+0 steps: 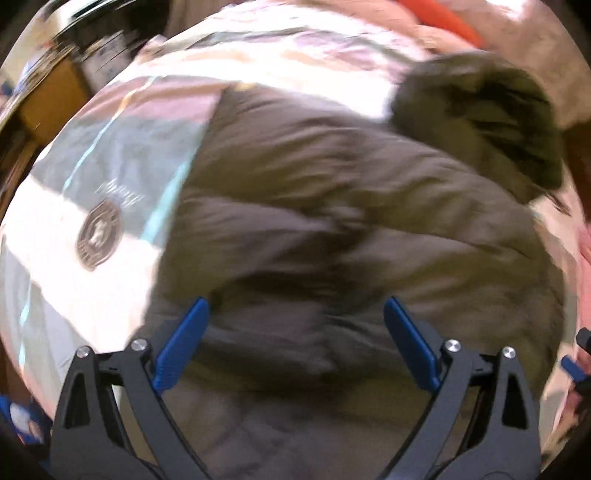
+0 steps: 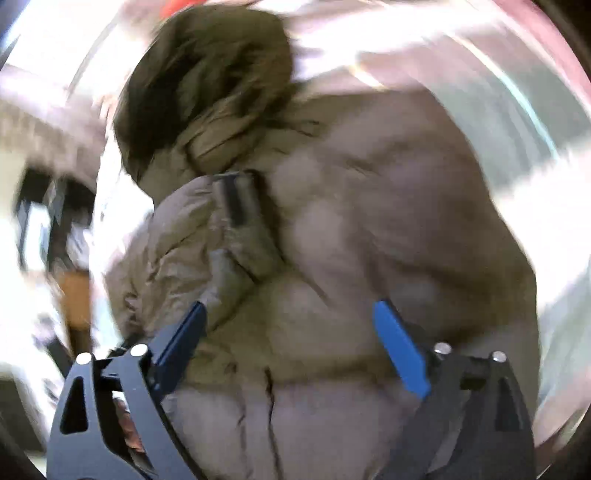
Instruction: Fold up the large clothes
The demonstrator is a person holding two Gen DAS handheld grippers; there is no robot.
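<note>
A brown puffy jacket (image 1: 332, 206) lies spread on a bed, its dark fur-trimmed hood (image 1: 480, 110) at the far right. My left gripper (image 1: 295, 314) is open just above the jacket's near part, with nothing between its blue fingers. In the right wrist view the same jacket (image 2: 369, 221) fills the frame, hood (image 2: 203, 74) at the top left, a cuffed sleeve (image 2: 240, 221) folded across it. My right gripper (image 2: 291, 314) is open over the jacket's lower part, empty. Both views are motion-blurred.
The jacket rests on a pale bedcover (image 1: 92, 177) with grey and teal stripes and a round badge print (image 1: 98, 232). An orange item (image 1: 443, 18) lies at the far edge. Dark furniture (image 1: 74, 55) stands beyond the bed's left side. The right gripper's tip (image 1: 576, 365) shows at the right edge.
</note>
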